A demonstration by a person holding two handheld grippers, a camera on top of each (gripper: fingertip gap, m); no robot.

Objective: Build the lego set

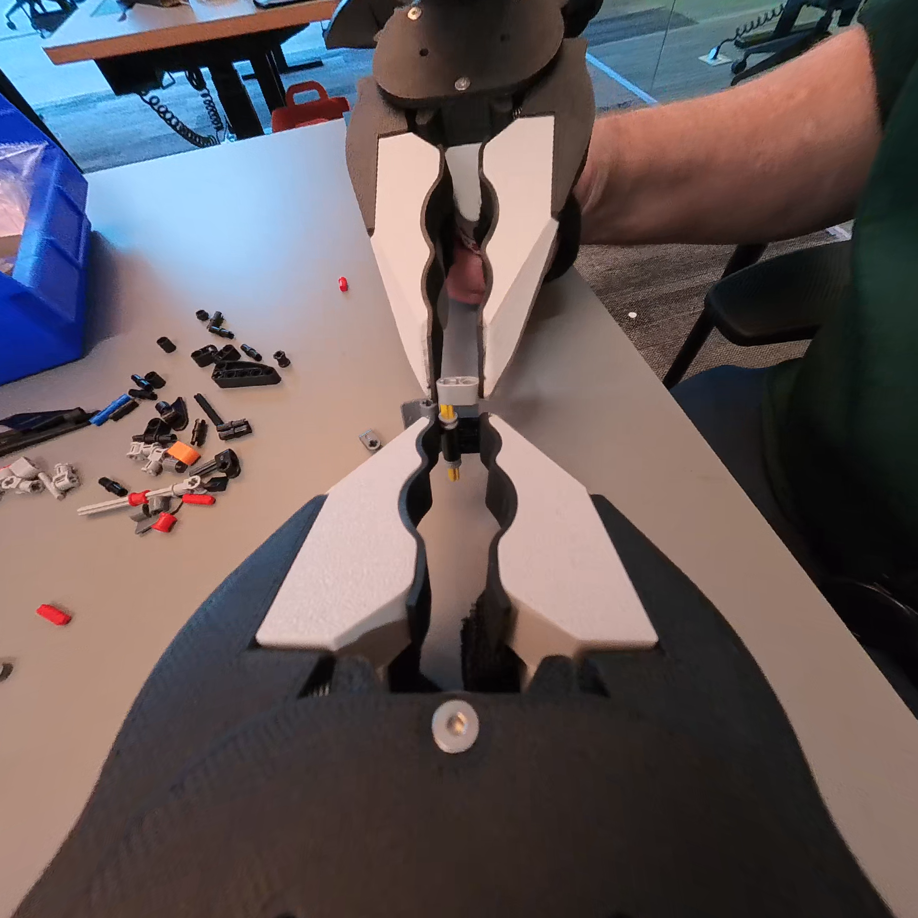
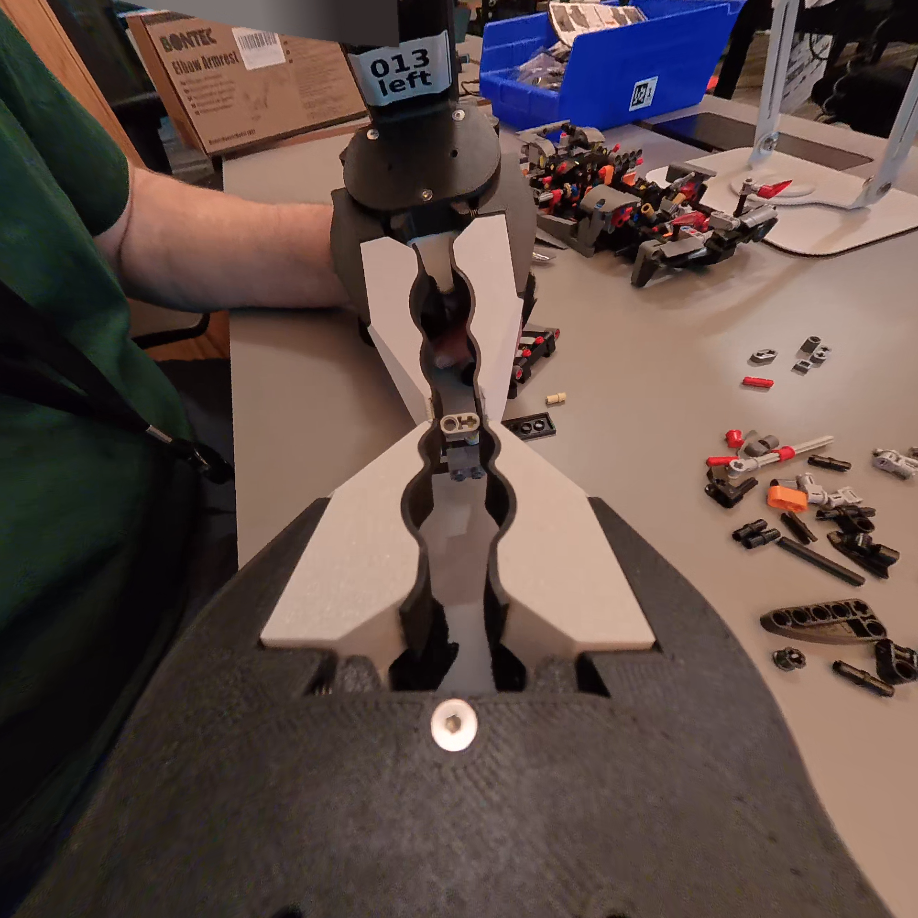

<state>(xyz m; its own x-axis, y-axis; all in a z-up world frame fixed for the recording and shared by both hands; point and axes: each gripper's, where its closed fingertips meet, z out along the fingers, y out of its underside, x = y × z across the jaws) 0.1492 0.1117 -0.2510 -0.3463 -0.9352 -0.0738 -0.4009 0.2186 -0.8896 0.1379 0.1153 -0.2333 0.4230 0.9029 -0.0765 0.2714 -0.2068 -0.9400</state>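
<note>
My left gripper clamps the black sleeve on a yellow plastic axle; my right gripper pinches the light-grey two-hole connector — I'd line up hole and axle, then push straight.

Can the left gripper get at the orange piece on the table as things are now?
Probably not yet: the left gripper is shut on the small assembly, shared with the right gripper.

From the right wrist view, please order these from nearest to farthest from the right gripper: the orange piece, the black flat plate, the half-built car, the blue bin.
1. Black flat plate, just right of the right gripper.
2. Orange piece, farther right, among the loose parts.
3. Half-built car, beyond, up the table.
4. Blue bin, at the back.
</note>
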